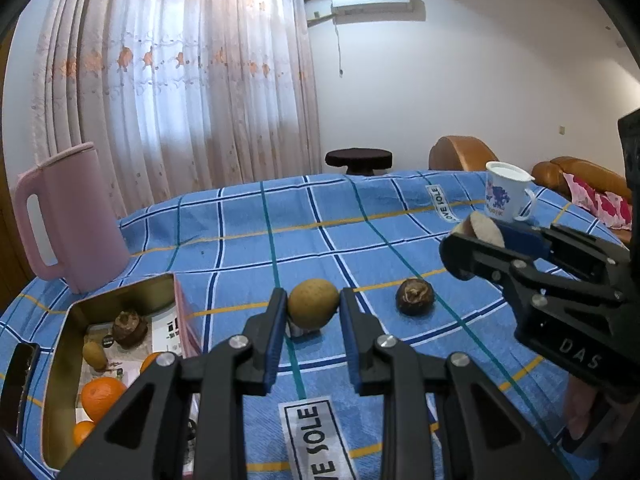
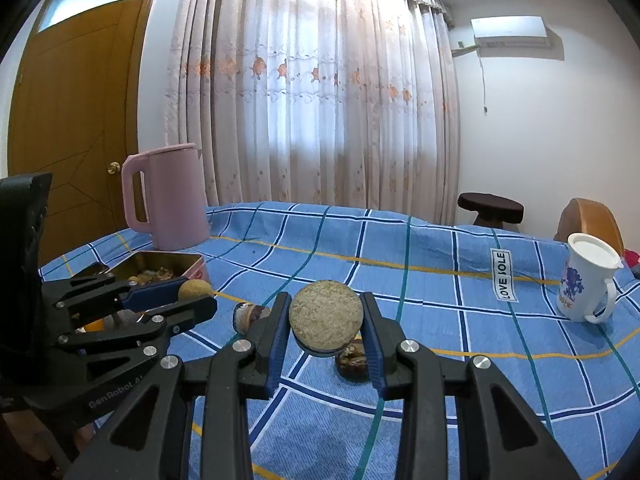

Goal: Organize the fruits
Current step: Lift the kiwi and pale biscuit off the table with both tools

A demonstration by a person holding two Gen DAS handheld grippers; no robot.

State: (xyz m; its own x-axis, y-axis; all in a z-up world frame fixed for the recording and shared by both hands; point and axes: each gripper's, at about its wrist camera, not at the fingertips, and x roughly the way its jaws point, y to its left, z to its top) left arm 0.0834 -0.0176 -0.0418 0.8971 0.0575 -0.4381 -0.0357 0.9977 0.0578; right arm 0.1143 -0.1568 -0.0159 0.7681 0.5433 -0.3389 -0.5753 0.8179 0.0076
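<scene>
My left gripper is shut on a green-brown kiwi, held just above the blue checked cloth; it also shows in the right wrist view. My right gripper is shut on a round, flat tan fruit slice, also seen in the left wrist view. A dark brown fruit lies on the cloth right of the kiwi, and under the slice in the right wrist view. An open tin box at the left holds oranges, a kiwi and a dark fruit.
A pink kettle stands behind the tin box. A white mug stands at the table's far right. A small round object lies on the cloth between the grippers. A stool and an orange sofa are beyond the table.
</scene>
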